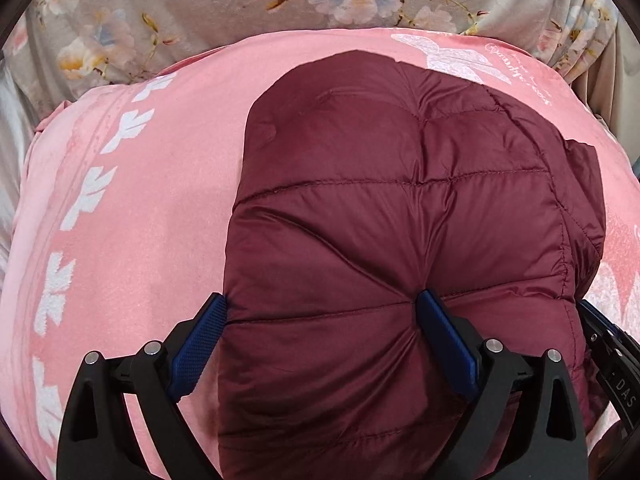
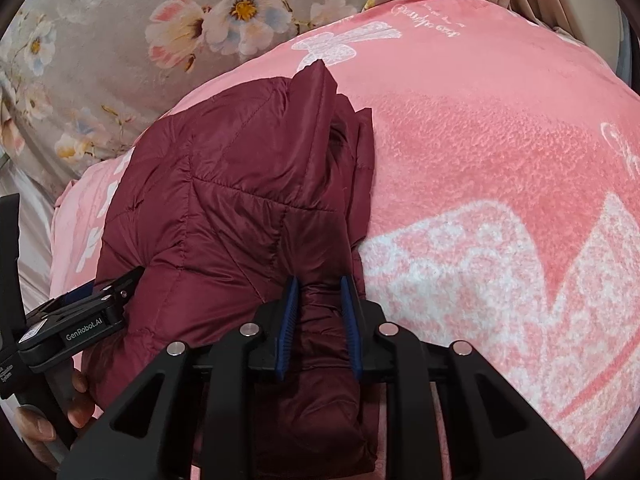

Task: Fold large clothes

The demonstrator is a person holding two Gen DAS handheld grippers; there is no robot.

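A maroon quilted puffer jacket (image 1: 400, 200) lies folded in a bundle on a pink blanket (image 1: 160, 184). My left gripper (image 1: 320, 308) has its jaws wide apart around the near left part of the jacket, its blue pads (image 1: 200, 344) pressing into the padding. My right gripper (image 2: 320, 292) is shut on a bunched fold at the jacket's (image 2: 224, 200) near right edge. The left gripper also shows in the right wrist view (image 2: 80, 320) at the jacket's left side, held by a hand. The right gripper's body shows at the right edge of the left wrist view (image 1: 612, 352).
The pink blanket (image 2: 500, 160) with white butterfly prints covers the bed. A grey floral sheet (image 1: 240, 12) lies beyond it, also in the right wrist view (image 2: 120, 40). A pale curtain or wall (image 1: 616, 92) is at the far right.
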